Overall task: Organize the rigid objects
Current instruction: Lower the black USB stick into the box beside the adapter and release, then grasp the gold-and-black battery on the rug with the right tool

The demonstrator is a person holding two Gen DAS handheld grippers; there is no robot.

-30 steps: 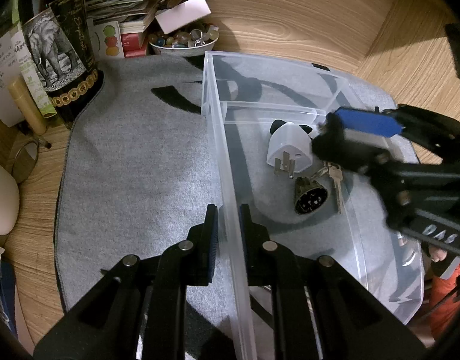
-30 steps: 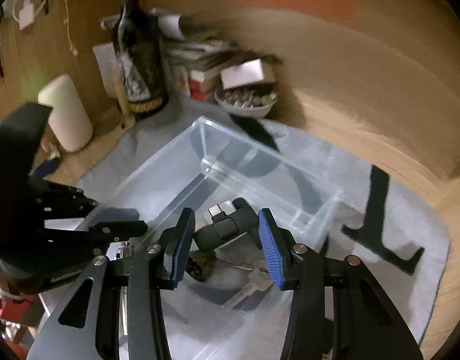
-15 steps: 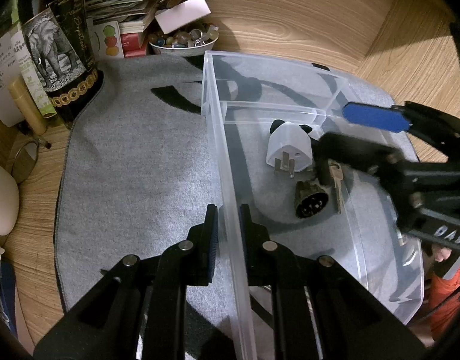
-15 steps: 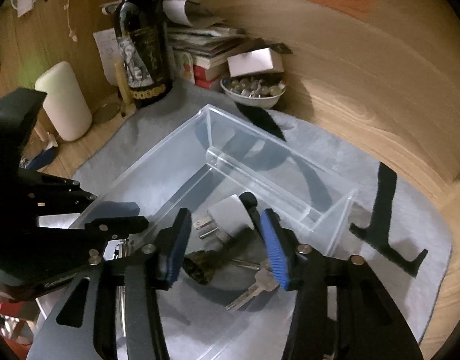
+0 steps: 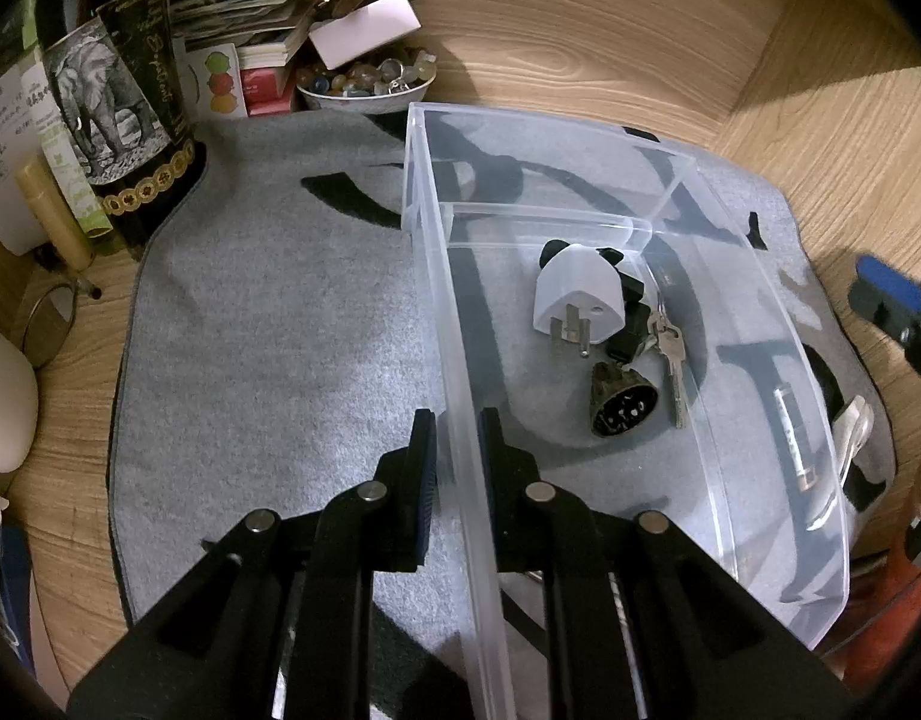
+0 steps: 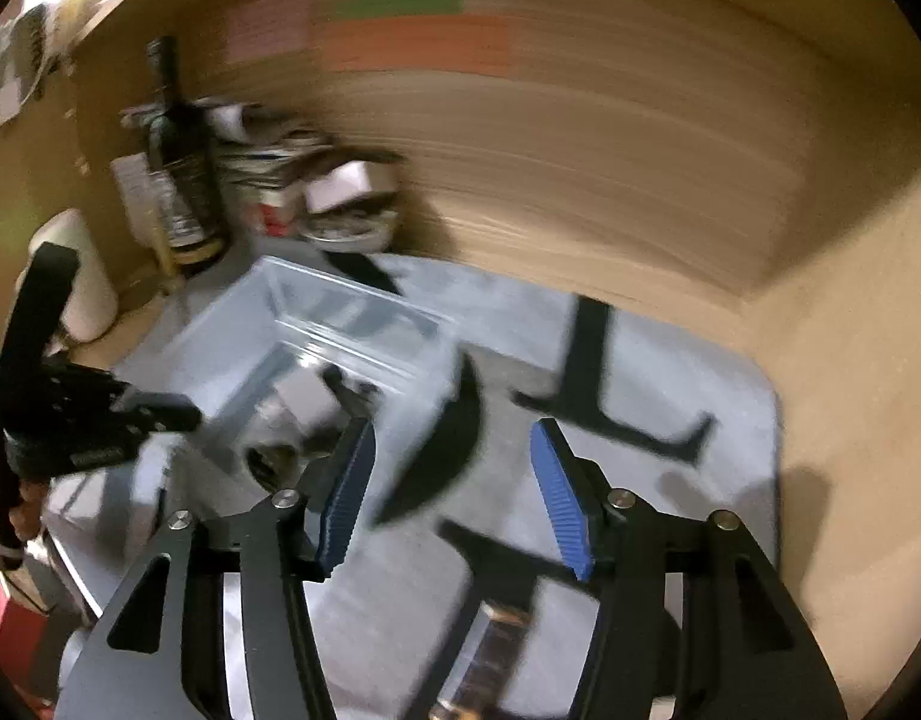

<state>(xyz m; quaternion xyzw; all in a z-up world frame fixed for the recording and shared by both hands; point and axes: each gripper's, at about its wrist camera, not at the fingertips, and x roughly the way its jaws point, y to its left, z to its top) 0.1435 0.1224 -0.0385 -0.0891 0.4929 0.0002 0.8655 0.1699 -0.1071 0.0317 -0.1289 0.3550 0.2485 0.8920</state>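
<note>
— Two tools at work: what does each hold?

— Left tool (image 5: 457, 450), lower centre of its own view, is clamped narrow on the near wall of the clear bin (image 5: 730, 276), which sits on a grey mat (image 5: 268, 348) on the desk. Right tool (image 6: 451, 492) has just been opening, its blue pads standing wide with nothing between them.

— Where are the things being sorted?

— Inside the bin's near compartment, mid-frame in the left view: a white plug adapter (image 5: 577, 294), a set of keys (image 5: 670, 354), a dark round connector (image 5: 622, 405) and a small black piece against the adapter. All look stiff and light. The adapter's smooth shell may slip, so its flat sides seem the safest hold; the keys lie flat, making the bow end by the ring the likelier hold.

— Anything unclear?

— The right view is smeared by motion. A dark-and-metal object at its bottom edge is cut off. Objects seen through the bin's far wall are warped; the black piece is half hidden.
</note>
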